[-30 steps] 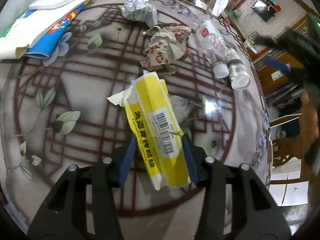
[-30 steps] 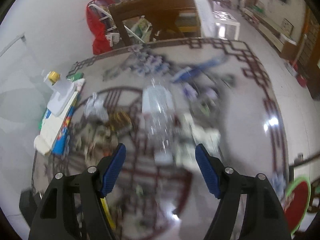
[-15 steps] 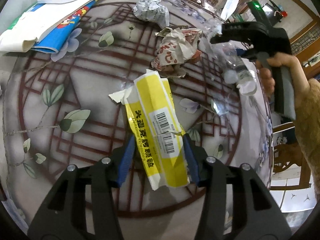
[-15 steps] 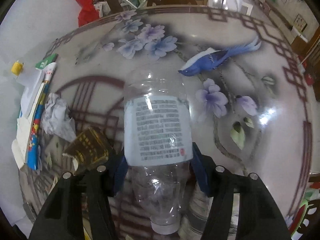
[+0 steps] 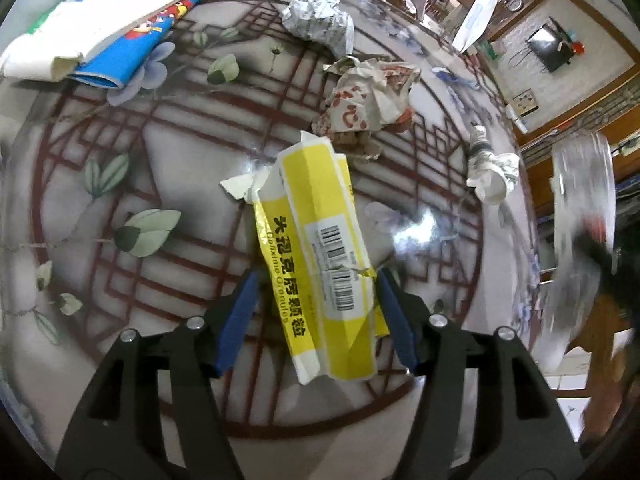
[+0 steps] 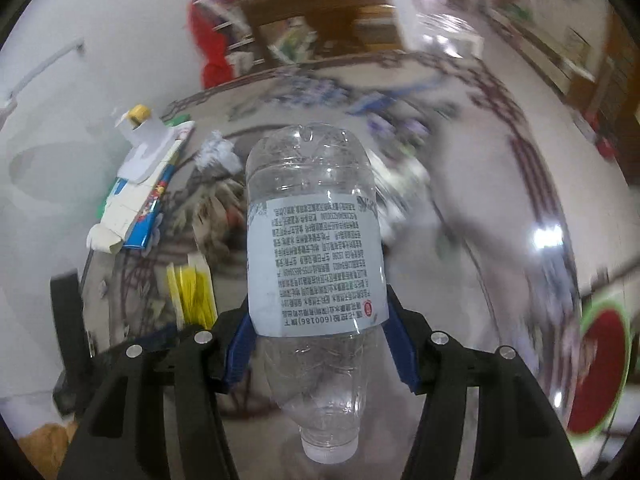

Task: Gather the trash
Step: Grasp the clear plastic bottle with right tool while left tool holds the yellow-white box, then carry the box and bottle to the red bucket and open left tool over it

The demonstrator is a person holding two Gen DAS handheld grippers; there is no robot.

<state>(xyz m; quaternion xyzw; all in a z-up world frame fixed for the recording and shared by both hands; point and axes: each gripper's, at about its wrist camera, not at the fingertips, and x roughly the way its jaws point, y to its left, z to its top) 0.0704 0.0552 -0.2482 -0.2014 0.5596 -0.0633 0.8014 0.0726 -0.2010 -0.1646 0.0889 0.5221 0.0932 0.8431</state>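
Note:
My left gripper (image 5: 316,312) is shut on a flattened yellow medicine box (image 5: 320,240) above the patterned glass table (image 5: 120,152). My right gripper (image 6: 316,340) is shut on a clear plastic bottle (image 6: 314,248) with a grey label, lifted off the table; it shows blurred at the right of the left wrist view (image 5: 580,220). On the table lie a crumpled red-and-white wrapper (image 5: 368,96), a crumpled silver paper ball (image 5: 320,20) and a small crushed white bottle (image 5: 490,172).
A stack of books and papers (image 5: 112,16) lies at the table's far left. A red bag (image 6: 212,40) and wooden furniture (image 6: 312,12) stand beyond the table. A green-rimmed red bin (image 6: 600,364) is at the right.
My right gripper closed on the clear bottle and lifted it off the table, moving away to the right. The left gripper keeps holding the yellow box, nearly still.

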